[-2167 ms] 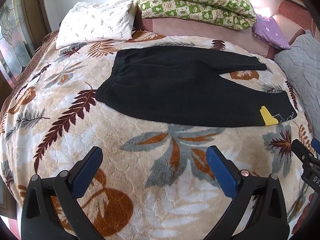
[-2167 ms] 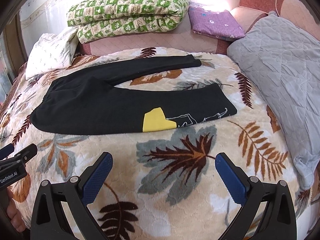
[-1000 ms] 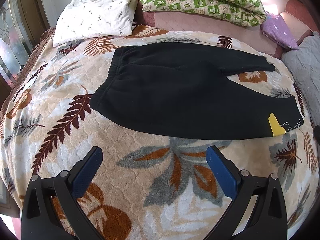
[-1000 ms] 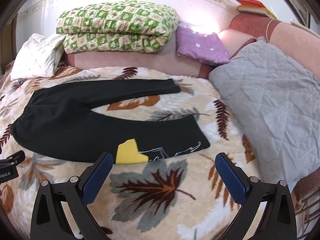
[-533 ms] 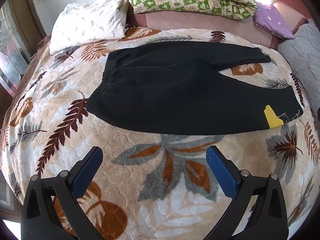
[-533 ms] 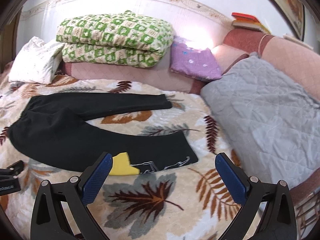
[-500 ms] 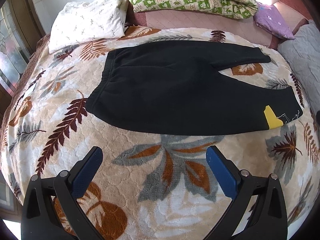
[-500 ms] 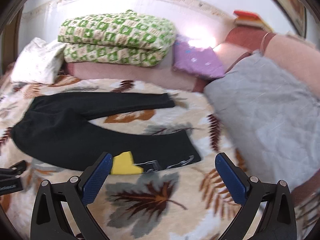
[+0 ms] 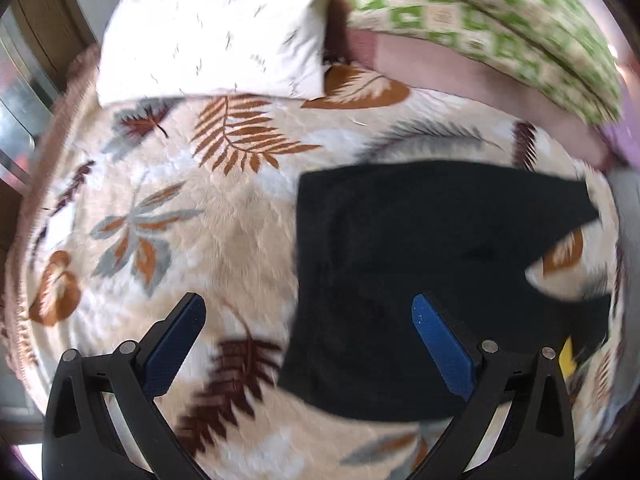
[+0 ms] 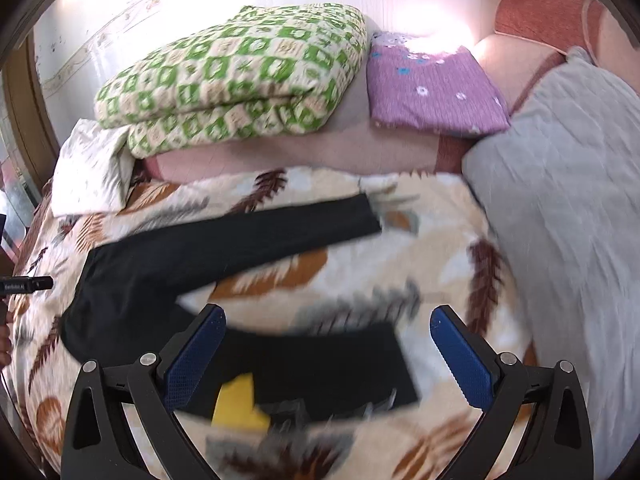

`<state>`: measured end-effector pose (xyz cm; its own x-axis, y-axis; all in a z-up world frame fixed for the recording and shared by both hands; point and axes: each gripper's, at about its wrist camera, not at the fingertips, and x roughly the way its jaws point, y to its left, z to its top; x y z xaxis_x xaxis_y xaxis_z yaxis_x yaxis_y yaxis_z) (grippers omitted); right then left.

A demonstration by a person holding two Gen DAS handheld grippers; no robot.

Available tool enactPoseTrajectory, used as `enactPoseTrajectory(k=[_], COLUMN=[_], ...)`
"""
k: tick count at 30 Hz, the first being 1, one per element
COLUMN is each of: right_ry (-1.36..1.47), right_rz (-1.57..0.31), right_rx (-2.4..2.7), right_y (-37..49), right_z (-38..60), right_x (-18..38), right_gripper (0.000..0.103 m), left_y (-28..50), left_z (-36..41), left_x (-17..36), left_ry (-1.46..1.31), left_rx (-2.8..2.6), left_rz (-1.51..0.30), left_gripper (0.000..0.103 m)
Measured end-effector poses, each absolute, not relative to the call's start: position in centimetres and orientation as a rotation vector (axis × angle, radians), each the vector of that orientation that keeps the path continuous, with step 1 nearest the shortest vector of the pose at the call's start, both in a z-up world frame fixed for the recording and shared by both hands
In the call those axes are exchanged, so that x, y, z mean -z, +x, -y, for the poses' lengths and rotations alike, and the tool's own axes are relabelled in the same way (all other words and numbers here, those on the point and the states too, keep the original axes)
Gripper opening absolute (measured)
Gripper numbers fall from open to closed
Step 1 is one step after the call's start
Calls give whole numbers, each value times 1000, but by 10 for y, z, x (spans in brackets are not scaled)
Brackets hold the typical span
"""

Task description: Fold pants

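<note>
Black pants [image 9: 420,256] lie flat on a leaf-patterned blanket [image 9: 224,216], legs spread apart toward the right. In the left wrist view my left gripper [image 9: 308,324] is open above the waistband's near corner, holding nothing. In the right wrist view the pants [image 10: 224,252] show a near leg with a yellow patch [image 10: 236,404] and a far leg stretching to the right. My right gripper [image 10: 326,338] is open over the cuff end of the near leg. Both views are blurred by motion.
A white pillow [image 9: 212,28] and a folded green checked quilt [image 10: 236,68] lie at the head of the bed. A purple cushion [image 10: 432,88] and a grey quilted cover [image 10: 568,200] sit on the right. The other gripper's tip [image 10: 24,284] shows at the left edge.
Both grippers have moved forward toward the pants: the left swung to the waistband end, the right dropped over the near leg's cuff. Both stay open.
</note>
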<state>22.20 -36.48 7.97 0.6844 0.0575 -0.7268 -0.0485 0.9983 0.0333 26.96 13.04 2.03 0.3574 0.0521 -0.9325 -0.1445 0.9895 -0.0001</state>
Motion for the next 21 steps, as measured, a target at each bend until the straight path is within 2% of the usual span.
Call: enactPoseTrajectory(k=[7, 15, 17, 21], right_ry=[41, 54, 65, 85], right_rz=[-863, -906, -913, -950], right_rx=[-13, -31, -53, -114], right_y=[307, 358, 371, 406], right_z=[378, 370, 372, 385], right_x=[-72, -43, -40, -34], right_gripper=[102, 102, 102, 102], left_y=[333, 371, 375, 380], left_z=[-178, -164, -162, -154], left_x=[31, 62, 63, 63], left_ry=[-389, -423, -442, -439], left_rx=[-125, -42, -10, 42], left_rz=[-1332, -1366, -1363, -1363], left_gripper=[103, 103, 94, 94])
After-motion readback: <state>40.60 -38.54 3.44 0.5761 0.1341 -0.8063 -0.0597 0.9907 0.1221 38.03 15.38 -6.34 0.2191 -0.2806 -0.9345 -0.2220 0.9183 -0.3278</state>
